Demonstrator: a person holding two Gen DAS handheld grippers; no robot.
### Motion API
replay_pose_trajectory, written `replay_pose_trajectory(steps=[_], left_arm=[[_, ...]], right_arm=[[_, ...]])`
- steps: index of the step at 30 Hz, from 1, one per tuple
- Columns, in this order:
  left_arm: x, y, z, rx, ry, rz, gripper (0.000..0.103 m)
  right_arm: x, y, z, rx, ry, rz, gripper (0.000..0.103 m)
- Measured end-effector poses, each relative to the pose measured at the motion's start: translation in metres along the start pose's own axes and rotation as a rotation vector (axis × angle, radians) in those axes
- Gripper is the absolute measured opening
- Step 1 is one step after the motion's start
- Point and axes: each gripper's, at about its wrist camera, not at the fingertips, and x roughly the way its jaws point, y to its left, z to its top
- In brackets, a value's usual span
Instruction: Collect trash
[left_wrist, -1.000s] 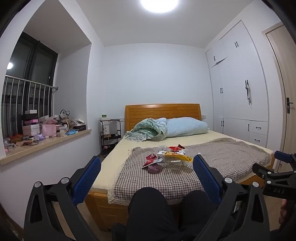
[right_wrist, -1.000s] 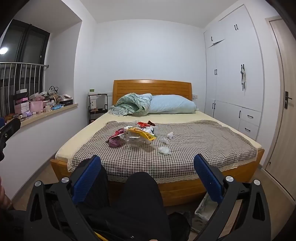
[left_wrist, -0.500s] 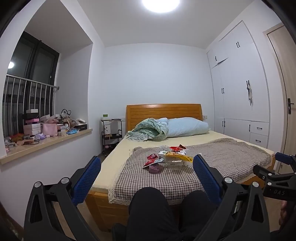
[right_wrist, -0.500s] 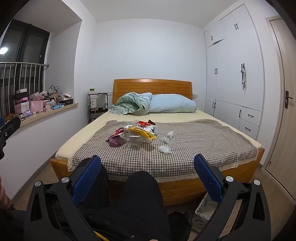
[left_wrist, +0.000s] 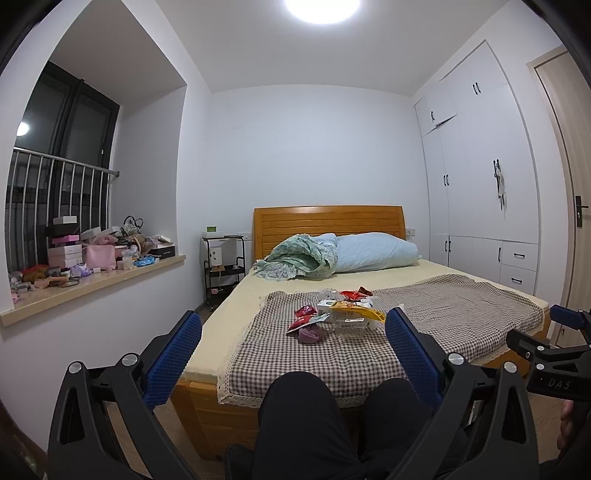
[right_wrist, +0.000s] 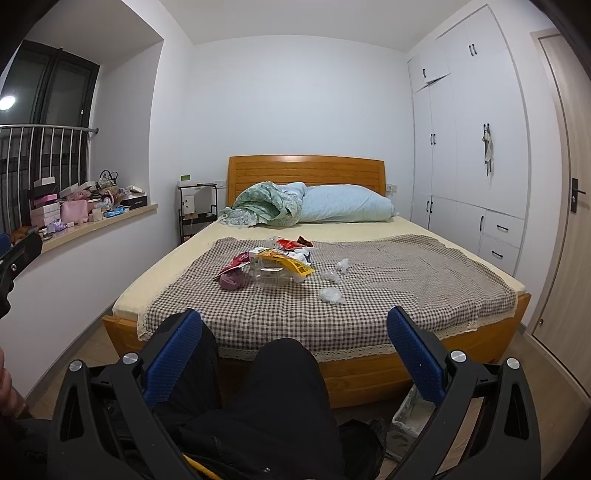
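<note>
A heap of trash (left_wrist: 334, 317) (right_wrist: 269, 264) lies on the checked cloth (right_wrist: 388, 280) of the bed: red and yellow wrappers, a clear plastic box and a purple lump (right_wrist: 231, 281). Crumpled white bits (right_wrist: 330, 294) sit to its right in the right wrist view. My left gripper (left_wrist: 293, 350) hangs open, well short of the bed, above a person's dark-trousered knees (left_wrist: 306, 413). My right gripper (right_wrist: 293, 350) is open too, empty, and also far from the trash. The right gripper's body (left_wrist: 554, 354) shows at the right edge of the left wrist view.
The wooden bed (right_wrist: 369, 373) fills the middle of the room, with a pillow (right_wrist: 343, 208) and a bundled quilt (right_wrist: 264, 205) at its head. A cluttered windowsill (left_wrist: 85, 273) runs along the left. White wardrobes (right_wrist: 469, 155) and a door stand right. A pale bin (right_wrist: 406, 413) sits on the floor.
Both views have drifted slightly closer to the bed and tilted a little. The grippers stay open and the trash has not moved.
</note>
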Motion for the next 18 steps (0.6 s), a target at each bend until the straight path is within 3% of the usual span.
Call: replay_pose_trajectory(steps=[18], left_arm=[[0.0058,-0.0018,-0.0065,0.005,0.01,-0.003,0.096]], right_arm=[[-0.0002,-0.0015,-0.0007,0.0,0.005,-0.022,0.097]])
